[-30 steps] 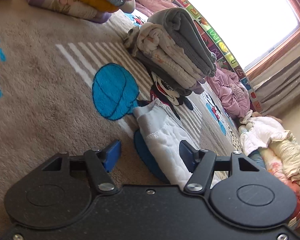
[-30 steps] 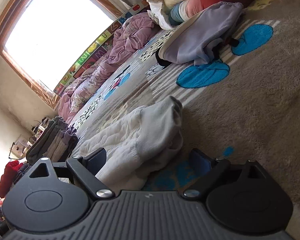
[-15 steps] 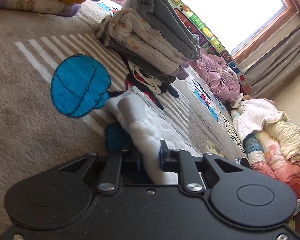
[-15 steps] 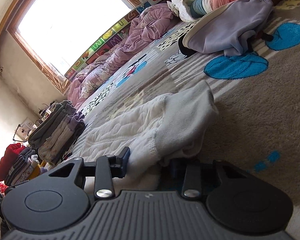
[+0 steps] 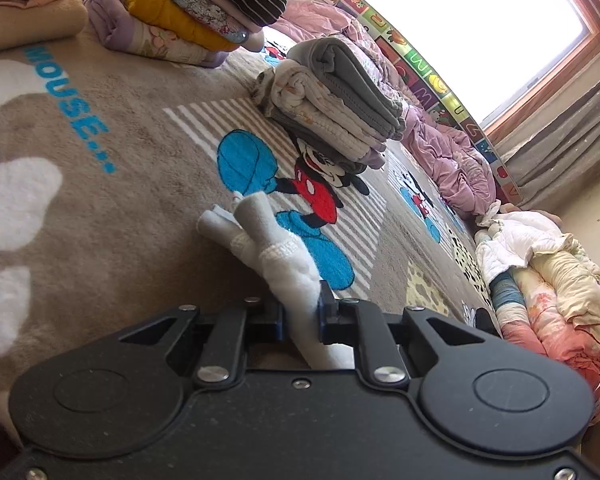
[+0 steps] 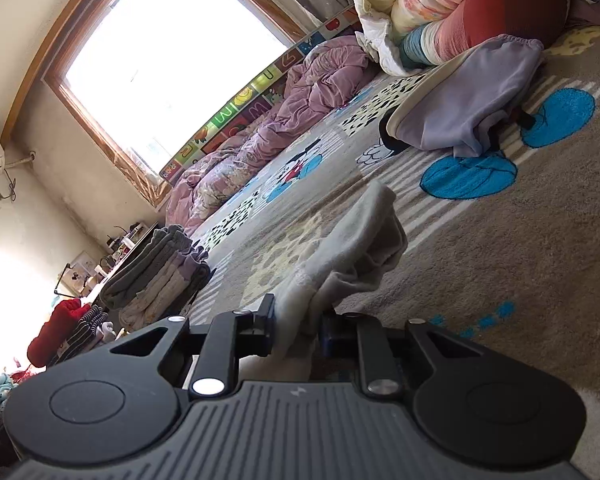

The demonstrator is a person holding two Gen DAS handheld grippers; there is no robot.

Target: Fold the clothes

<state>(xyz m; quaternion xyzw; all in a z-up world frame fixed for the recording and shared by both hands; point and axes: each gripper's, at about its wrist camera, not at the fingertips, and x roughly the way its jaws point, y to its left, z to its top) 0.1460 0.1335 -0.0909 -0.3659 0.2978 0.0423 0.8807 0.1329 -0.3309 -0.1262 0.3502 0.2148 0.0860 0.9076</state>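
Note:
A white quilted garment with grey lining is pinched in my left gripper, which is shut on its edge and holds it above the cartoon rug. In the right wrist view the same white garment bunches up in front of my right gripper, which is shut on another part of it. The cloth between the two grippers is hidden below both views.
A folded stack of grey and cream clothes stands ahead on the rug, also in the right wrist view. A taller folded pile lies far left. A lilac garment, pink bedding and rolled quilts border the rug.
Both grippers closed on the white garment, which lay on the rug between open jaws a second ago. Both have since lifted it off the rug, and the cloth now stands bunched.

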